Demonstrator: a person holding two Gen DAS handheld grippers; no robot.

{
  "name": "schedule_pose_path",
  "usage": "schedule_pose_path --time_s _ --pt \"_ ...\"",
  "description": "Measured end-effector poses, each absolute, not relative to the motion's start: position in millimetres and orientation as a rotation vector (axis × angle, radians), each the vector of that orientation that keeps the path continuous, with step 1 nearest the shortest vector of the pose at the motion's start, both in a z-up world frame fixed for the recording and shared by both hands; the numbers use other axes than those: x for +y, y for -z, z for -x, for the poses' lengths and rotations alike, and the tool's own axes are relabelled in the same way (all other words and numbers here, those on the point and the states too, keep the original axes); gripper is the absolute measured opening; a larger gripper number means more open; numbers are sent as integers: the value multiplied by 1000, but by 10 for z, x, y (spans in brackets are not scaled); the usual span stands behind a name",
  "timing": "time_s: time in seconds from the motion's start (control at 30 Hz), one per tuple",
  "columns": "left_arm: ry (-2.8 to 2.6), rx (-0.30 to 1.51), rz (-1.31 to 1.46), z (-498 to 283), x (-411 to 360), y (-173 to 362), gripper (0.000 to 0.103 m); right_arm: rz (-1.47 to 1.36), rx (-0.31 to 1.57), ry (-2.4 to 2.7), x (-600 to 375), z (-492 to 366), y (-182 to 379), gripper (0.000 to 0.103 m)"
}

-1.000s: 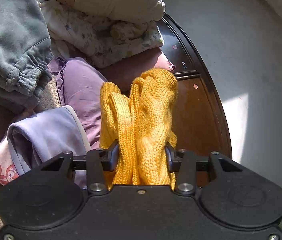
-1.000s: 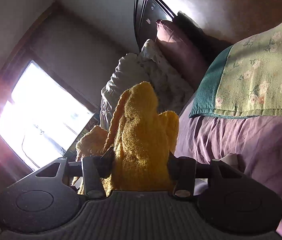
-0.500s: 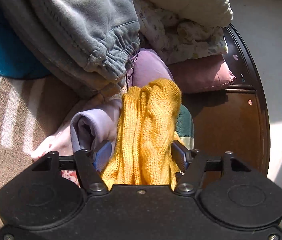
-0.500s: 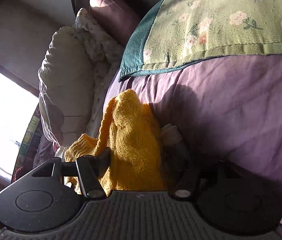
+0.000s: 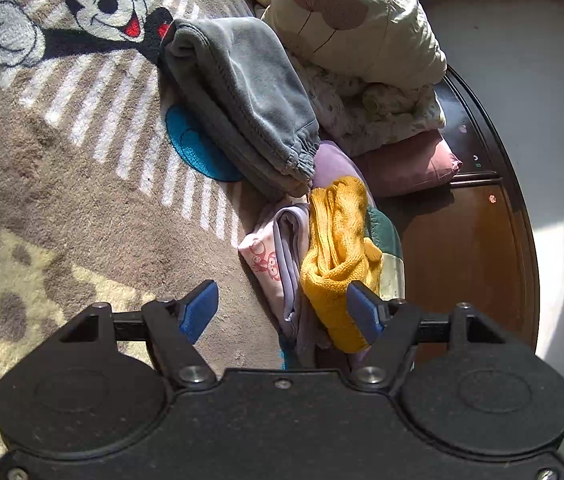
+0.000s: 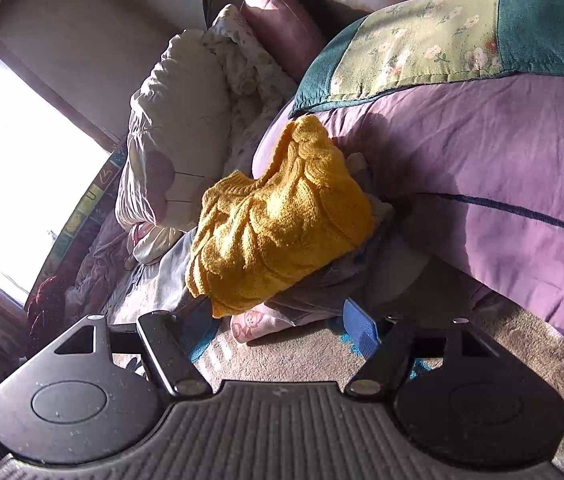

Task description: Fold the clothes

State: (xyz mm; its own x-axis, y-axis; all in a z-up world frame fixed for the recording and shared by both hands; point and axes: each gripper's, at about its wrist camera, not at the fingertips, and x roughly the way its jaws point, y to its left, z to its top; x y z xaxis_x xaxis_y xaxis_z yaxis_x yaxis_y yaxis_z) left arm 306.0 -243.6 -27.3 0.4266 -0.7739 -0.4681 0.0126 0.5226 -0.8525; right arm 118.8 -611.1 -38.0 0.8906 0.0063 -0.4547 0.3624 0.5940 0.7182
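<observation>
A folded yellow knit sweater lies on top of a small stack of folded clothes, a lavender piece and a pink printed one. My left gripper is open just short of the stack. Its right pad sits beside the sweater's near end and its left pad is over bare blanket. In the right wrist view the sweater rests on the same pile. My right gripper is drawn back from it with its jaws opening, and nothing is pinched between the pads.
Folded grey sweatpants lie beyond the stack on a cartoon-mouse blanket. A cream pillow and a floral one are heaped by the dark wooden bed end. A purple quilt and a green floral cover rise on the right.
Both grippers were shut on the yellow sweater. They have opened and pulled back, and the sweater now lies on the folded stack. The left wrist view has swung left over the blanket.
</observation>
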Motion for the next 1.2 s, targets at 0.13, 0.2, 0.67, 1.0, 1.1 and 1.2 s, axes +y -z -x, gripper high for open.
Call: schedule_pose_path --time_s 0.13,0.2,0.67,1.0,1.1,1.2 --pt "535 962 813 -2643 -1867 146 70 -902 486 138 -5448 -922 318 74" --pt "510 935 768 -2430 -1597 78 70 -844 517 95 -5089 -868 225 74" --pt "281 725 450 -1061 -196 -244 75 -504 630 -110 -3131 -730 -276 83" --pt "167 719 287 -594 84 -164 82 -297 672 -130 -2348 -552 -282 83" --pt "117 693 244 -481 120 -153 86 -269 685 -145 -2207 -508 -252 84" --pt "78 675 213 -382 137 -131 90 -242 694 -159 -2093 -447 -211 84"
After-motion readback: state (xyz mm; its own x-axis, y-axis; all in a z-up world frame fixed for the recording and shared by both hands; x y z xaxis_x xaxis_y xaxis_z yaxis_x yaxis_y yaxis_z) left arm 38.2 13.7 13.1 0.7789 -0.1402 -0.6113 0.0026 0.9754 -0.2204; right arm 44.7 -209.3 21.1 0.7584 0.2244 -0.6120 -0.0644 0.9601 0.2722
